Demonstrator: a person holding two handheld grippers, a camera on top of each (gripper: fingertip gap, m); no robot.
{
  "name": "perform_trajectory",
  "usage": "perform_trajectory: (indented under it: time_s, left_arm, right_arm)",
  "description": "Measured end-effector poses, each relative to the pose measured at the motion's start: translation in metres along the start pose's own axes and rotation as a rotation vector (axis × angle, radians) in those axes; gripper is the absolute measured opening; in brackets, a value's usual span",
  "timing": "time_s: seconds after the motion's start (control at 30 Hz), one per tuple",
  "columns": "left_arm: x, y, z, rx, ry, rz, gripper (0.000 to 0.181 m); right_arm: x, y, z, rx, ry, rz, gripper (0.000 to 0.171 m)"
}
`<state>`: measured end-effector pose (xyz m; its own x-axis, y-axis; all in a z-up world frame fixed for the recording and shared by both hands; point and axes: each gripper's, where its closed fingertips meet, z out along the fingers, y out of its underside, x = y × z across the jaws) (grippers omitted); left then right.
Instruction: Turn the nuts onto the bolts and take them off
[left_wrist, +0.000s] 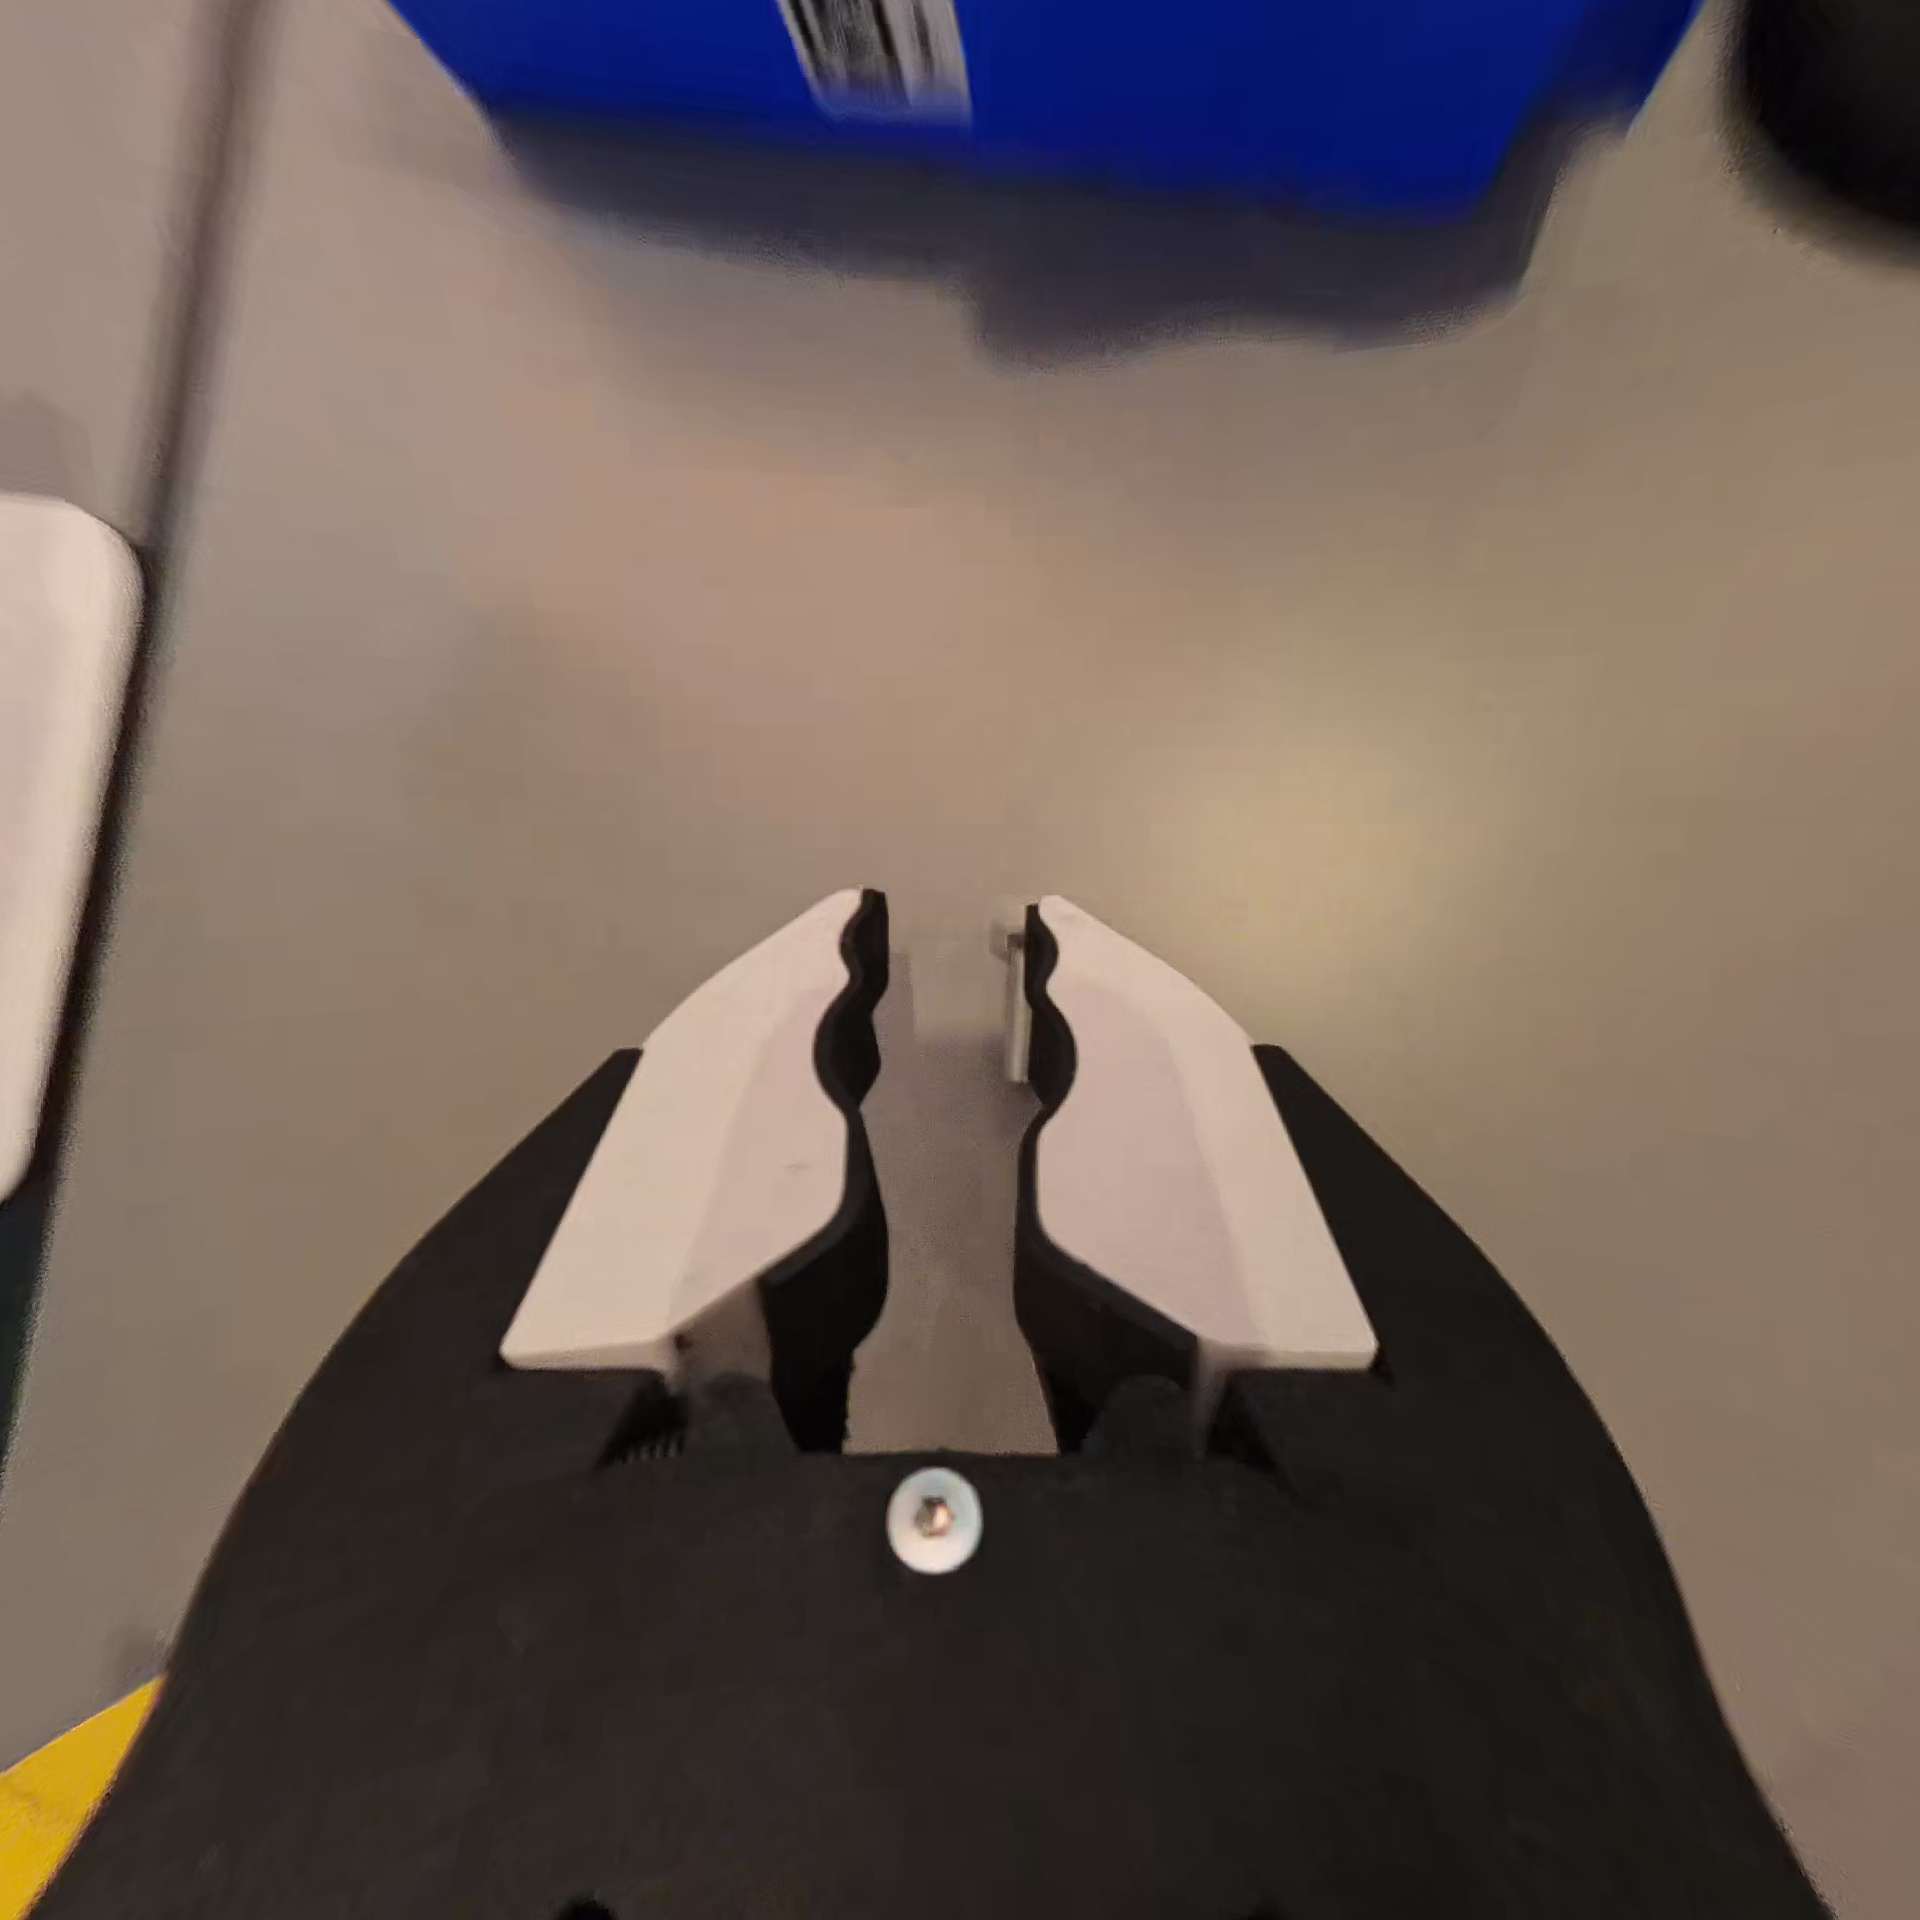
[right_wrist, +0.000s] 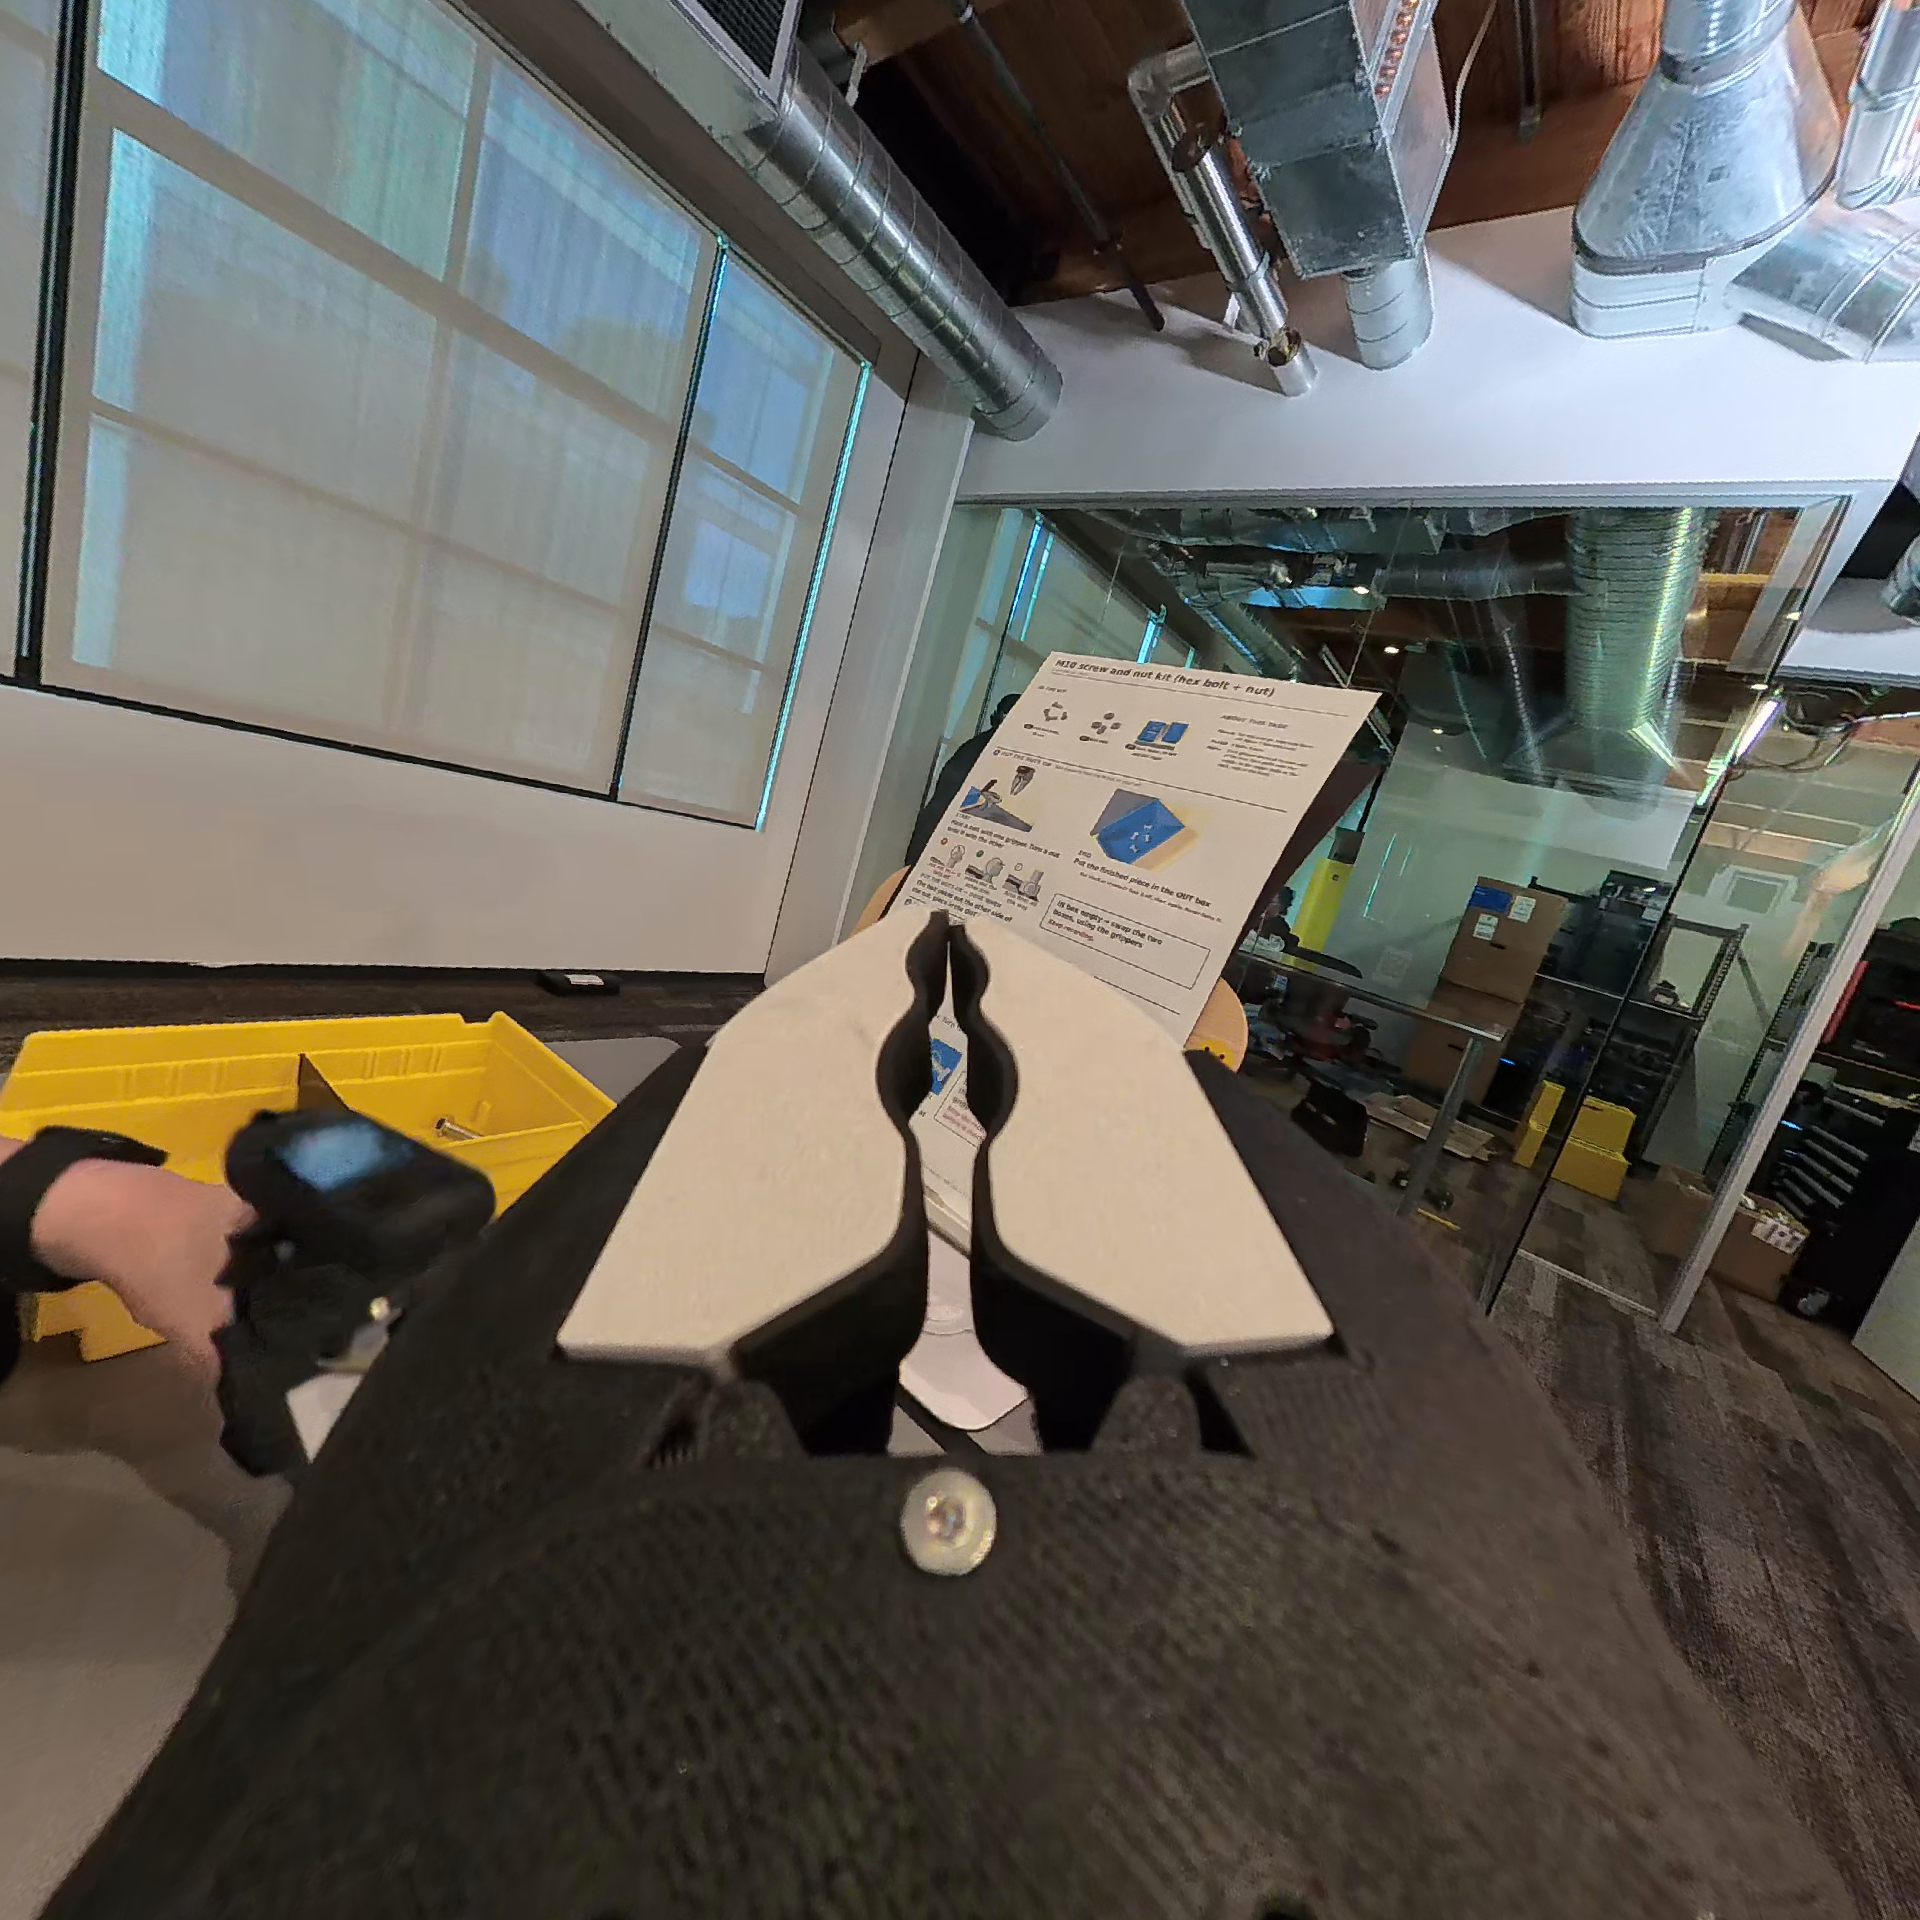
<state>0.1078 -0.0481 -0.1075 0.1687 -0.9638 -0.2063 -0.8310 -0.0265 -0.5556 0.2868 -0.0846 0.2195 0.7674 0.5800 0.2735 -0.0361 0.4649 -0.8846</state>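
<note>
The left gripper (left_wrist: 956, 909) was seen pointed down at a grey table (left_wrist: 1351, 675), its two white fingers (left_wrist: 748, 1122) held apart with a clear gap between the black pads. A small silver bolt (left_wrist: 1014, 1003) was seen in that gap, lying against the inner pad of the finger on the right side of the view, toward one o'clock from the gap's middle; whether it rested on the table or was merely pressed against the pad could not be told. Nothing was clamped. Farther out, at twelve o'clock, a blurred blue bin (left_wrist: 1039, 114) bearing a white label was seen on the table. At nine o'clock a white rounded object (left_wrist: 52, 831) was cut off by the frame edge, and at seven o'clock a yellow corner (left_wrist: 62, 1766) was visible.

The right gripper (right_wrist: 949, 940) was seen raised and tilted toward the room, its fingertips brought together with nothing between them. Behind the tips, at twelve to one o'clock, a printed instruction sheet (right_wrist: 1143, 810) was propped upright. At nine o'clock a yellow divided bin (right_wrist: 312, 1070) was seen on the table, with a bolt (right_wrist: 457, 1125) lying inside one compartment. In front of it, a person's hand (right_wrist: 135, 1236) was wrapped around the black handle of the other gripper.
</note>
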Motion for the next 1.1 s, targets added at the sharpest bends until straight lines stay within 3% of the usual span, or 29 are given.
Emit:
perform_trajectory:
  time_s: [0.03,0.1,0.2,0.3,0.4,0.5,0.73,1.1]
  left_arm:
    - [-0.001,-0.017,-0.019,0.085,-0.019,-0.022,0.028]
    - [-0.002,-0.039,-0.064,0.192,-0.042,-0.07,0.05]
    - [-0.014,-0.031,-0.134,0.215,-0.164,-0.113,0.063]
    - [-0.028,0.023,-0.19,0.091,-0.257,-0.115,0.037]
    - [-0.034,0.097,-0.219,-0.074,-0.218,-0.255,0.039]
    - [-0.037,0.16,-0.224,-0.193,-0.191,-0.273,0.051]
    - [-0.033,0.263,-0.2,-0.547,-0.111,-0.511,0.043]
    - [-0.031,0.314,-0.175,-0.656,-0.04,-0.511,0.034]
  right_arm:
    - [0.0,-0.001,-0.001,0.001,0.003,-0.002,0.001]
    - [0.001,-0.002,-0.003,0.003,0.01,-0.007,0.001]
    - [0.003,-0.004,-0.006,0.011,0.019,-0.008,0.001]
    - [0.006,-0.007,-0.009,0.027,0.019,0.006,0.001]
    - [0.009,-0.007,-0.011,0.037,0.019,0.027,0.001]
    - [0.011,-0.002,-0.008,0.018,0.026,0.032,0.001]
    - [0.01,0.021,0.006,-0.091,0.064,-0.032,0.001]
    - [0.002,0.041,0.022,-0.174,0.046,-0.076,0.001]
